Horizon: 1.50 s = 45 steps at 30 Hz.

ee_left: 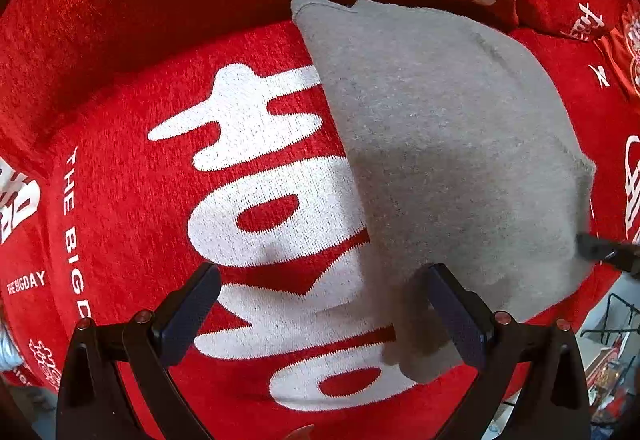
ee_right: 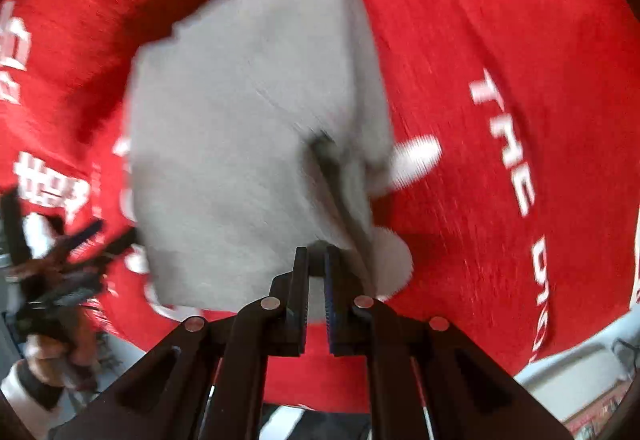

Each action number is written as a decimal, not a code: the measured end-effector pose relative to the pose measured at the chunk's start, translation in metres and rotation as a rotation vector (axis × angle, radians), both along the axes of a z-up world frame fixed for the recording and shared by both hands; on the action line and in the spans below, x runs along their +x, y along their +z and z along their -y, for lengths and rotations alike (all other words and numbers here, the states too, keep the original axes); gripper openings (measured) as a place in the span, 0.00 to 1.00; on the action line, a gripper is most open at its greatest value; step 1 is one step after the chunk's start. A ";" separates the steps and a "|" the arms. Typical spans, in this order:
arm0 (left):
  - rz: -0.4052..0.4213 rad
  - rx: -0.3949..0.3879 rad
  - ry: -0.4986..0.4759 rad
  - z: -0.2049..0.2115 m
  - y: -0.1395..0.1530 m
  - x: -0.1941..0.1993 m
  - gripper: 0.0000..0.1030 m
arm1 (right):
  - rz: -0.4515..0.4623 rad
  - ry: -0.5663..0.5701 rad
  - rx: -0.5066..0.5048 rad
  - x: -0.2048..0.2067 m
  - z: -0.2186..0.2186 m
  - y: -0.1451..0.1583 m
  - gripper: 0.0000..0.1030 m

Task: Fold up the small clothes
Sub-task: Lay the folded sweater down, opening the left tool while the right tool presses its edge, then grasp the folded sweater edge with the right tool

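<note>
In the left wrist view, the left gripper (ee_left: 320, 304) is being held pointing down with its fingers (ee_left: 188, 316) spread wide apart and nothing being grasped between them. A grey garment (ee_left: 440, 144) is being seen spread flat on a red cover (ee_left: 120, 180) printed with large white characters and small white lettering; the garment is lying ahead of and to the right of the fingers, with its near edge passing under the right-hand finger, though whether that finger is touching the cloth cannot be told. The left-hand finger is being held over the red cover and its white print, clear of the garment. At the right edge of this view, the dark tip of the right gripper (ee_left: 600, 250) is being seen at the garment's right border. In the right wrist view, which is blurred, the right gripper (ee_right: 317, 272) is being shown with its fingers (ee_right: 301, 292) clenched close together on the near edge of the grey garment (ee_right: 248, 144), a fold of cloth being pinched between the tips. The rest of the garment is being seen ahead of and to the left of these fingers, lying on the red cover (ee_right: 500, 200). Far to the left of the fingers, the left gripper (ee_right: 76, 240) is being seen, blurred, with a person's hand (ee_right: 64, 352) and a pale sleeve (ee_right: 24, 396) below it.
</note>
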State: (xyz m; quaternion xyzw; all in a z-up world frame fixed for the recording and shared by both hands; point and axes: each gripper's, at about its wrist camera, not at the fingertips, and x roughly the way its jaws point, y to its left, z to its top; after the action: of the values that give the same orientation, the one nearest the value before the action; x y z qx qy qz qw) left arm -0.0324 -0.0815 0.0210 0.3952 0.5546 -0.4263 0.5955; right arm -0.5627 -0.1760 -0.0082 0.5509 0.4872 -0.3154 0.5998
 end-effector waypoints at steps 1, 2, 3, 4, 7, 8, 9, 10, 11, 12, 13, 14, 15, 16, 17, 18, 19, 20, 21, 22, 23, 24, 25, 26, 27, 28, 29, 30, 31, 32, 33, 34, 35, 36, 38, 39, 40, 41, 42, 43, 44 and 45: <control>-0.002 0.003 0.001 0.000 0.000 0.000 1.00 | 0.023 -0.030 0.003 -0.006 0.002 0.000 0.07; -0.001 0.006 0.002 -0.001 -0.001 -0.002 1.00 | 0.042 -0.059 0.015 -0.012 0.004 -0.001 0.07; 0.000 0.006 0.004 0.000 -0.005 -0.003 1.00 | 0.051 -0.077 0.023 -0.020 0.005 0.003 0.07; 0.001 0.004 0.004 -0.001 -0.005 -0.003 1.00 | 0.050 -0.082 0.026 -0.025 0.006 0.004 0.07; 0.005 0.007 0.001 -0.002 -0.006 -0.003 1.00 | 0.034 -0.073 0.008 -0.044 0.011 0.018 0.08; 0.006 0.009 0.001 -0.002 -0.006 -0.003 1.00 | 0.027 -0.076 -0.006 -0.045 0.013 0.020 0.08; 0.007 0.010 0.000 0.000 -0.006 -0.004 1.00 | 0.026 -0.087 -0.021 -0.052 0.012 0.028 0.08; 0.008 0.011 -0.001 0.002 -0.007 -0.005 1.00 | 0.031 -0.101 -0.027 -0.059 0.015 0.032 0.08; 0.009 0.011 -0.003 0.003 -0.006 -0.007 1.00 | 0.034 -0.121 -0.030 -0.055 0.009 0.034 0.08; 0.010 0.011 -0.004 0.002 -0.005 -0.009 1.00 | 0.039 -0.143 -0.028 -0.059 0.009 0.035 0.08; 0.010 0.011 -0.007 0.002 -0.005 -0.010 1.00 | 0.047 -0.159 -0.024 -0.048 0.015 0.032 0.08; 0.011 0.012 -0.007 0.002 -0.004 -0.010 1.00 | 0.056 -0.176 -0.018 -0.053 0.018 0.032 0.08; 0.011 0.013 -0.006 0.003 -0.006 -0.011 1.00 | 0.059 -0.186 -0.015 -0.048 0.018 0.029 0.08; 0.009 0.015 -0.005 0.005 -0.009 -0.014 1.00 | 0.062 -0.193 -0.013 -0.050 0.019 0.028 0.08; 0.008 0.016 -0.005 0.006 -0.009 -0.014 1.00 | 0.064 -0.198 -0.010 -0.051 0.019 0.027 0.08; 0.008 0.017 -0.005 0.006 -0.009 -0.015 1.00 | 0.066 -0.204 -0.007 -0.052 0.019 0.027 0.08; 0.009 0.019 -0.007 0.009 -0.008 -0.015 1.00 | 0.069 -0.208 -0.005 -0.051 0.019 0.025 0.08; 0.010 0.020 -0.007 0.010 -0.009 -0.015 1.00 | 0.073 -0.212 -0.002 -0.050 0.019 0.023 0.08; 0.010 0.021 -0.007 0.011 -0.009 -0.016 1.00 | 0.076 -0.216 0.001 -0.050 0.020 0.022 0.08; 0.008 0.022 -0.007 0.011 -0.009 -0.016 1.00 | 0.078 -0.218 0.002 -0.056 0.019 0.023 0.08; 0.005 0.022 -0.007 0.012 -0.010 -0.017 1.00 | 0.079 -0.218 0.003 -0.056 0.020 0.023 0.08; -0.001 0.022 -0.007 0.012 -0.010 -0.016 1.00 | 0.079 -0.218 0.004 -0.056 0.021 0.022 0.08; -0.017 0.024 -0.005 0.012 -0.010 -0.014 1.00 | 0.079 -0.217 0.005 -0.054 0.022 0.021 0.09; -0.031 0.026 -0.003 0.012 -0.011 -0.013 1.00 | 0.080 -0.217 0.004 -0.054 0.023 0.021 0.09; -0.039 0.028 -0.001 0.012 -0.012 -0.011 1.00 | 0.080 -0.216 0.002 -0.054 0.025 0.021 0.14; -0.049 0.030 0.000 0.013 -0.013 -0.009 1.00 | 0.080 -0.216 -0.001 -0.053 0.026 0.021 0.24; -0.056 0.032 -0.001 0.012 -0.015 -0.008 1.00 | 0.080 -0.218 -0.009 -0.053 0.028 0.022 0.29; -0.062 0.034 -0.003 0.013 -0.016 -0.006 1.00 | 0.080 -0.220 -0.019 -0.053 0.029 0.023 0.40; -0.068 0.036 -0.005 0.012 -0.018 -0.002 1.00 | 0.081 -0.223 -0.030 -0.053 0.030 0.024 0.47; -0.073 0.039 -0.006 0.012 -0.019 -0.001 1.00 | 0.084 -0.226 -0.038 -0.053 0.032 0.025 0.48; -0.080 0.047 -0.008 0.011 -0.021 0.001 1.00 | 0.087 -0.229 -0.040 -0.053 0.034 0.025 0.48; -0.099 0.060 -0.011 0.011 -0.023 0.003 1.00 | 0.090 -0.233 -0.039 -0.054 0.036 0.025 0.48; -0.123 0.072 -0.011 0.011 -0.026 0.004 1.00 | 0.097 -0.238 -0.036 -0.054 0.038 0.025 0.48; -0.143 0.075 -0.003 0.011 -0.026 0.007 1.00 | 0.105 -0.244 -0.033 -0.055 0.039 0.025 0.48; -0.164 0.063 0.022 0.010 -0.024 0.014 1.00 | 0.115 -0.250 -0.030 -0.055 0.042 0.024 0.48; -0.173 0.040 0.046 0.010 -0.019 0.019 1.00 | 0.118 -0.251 -0.030 -0.056 0.043 0.023 0.49; -0.185 0.020 0.066 0.011 -0.015 0.026 1.00 | 0.120 -0.250 -0.030 -0.056 0.045 0.023 0.49; -0.195 0.003 0.085 0.012 -0.013 0.030 1.00 | 0.123 -0.251 -0.031 -0.057 0.046 0.023 0.49; -0.205 -0.013 0.106 0.012 -0.010 0.036 1.00 | 0.126 -0.253 -0.031 -0.057 0.047 0.022 0.49; -0.213 -0.028 0.127 0.015 -0.007 0.042 1.00 | 0.133 -0.259 -0.031 -0.058 0.049 0.021 0.49; -0.220 -0.040 0.141 0.018 -0.006 0.046 1.00 | 0.146 -0.267 -0.029 -0.059 0.051 0.020 0.49; -0.223 -0.050 0.149 0.023 -0.005 0.051 1.00 | 0.160 -0.274 -0.028 -0.059 0.054 0.019 0.49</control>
State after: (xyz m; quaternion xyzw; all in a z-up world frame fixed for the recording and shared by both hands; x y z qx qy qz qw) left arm 0.0182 -0.1041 0.0163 0.2882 0.6343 -0.4359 0.5697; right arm -0.6214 -0.2298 0.0105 0.6272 0.3537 -0.3560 0.5956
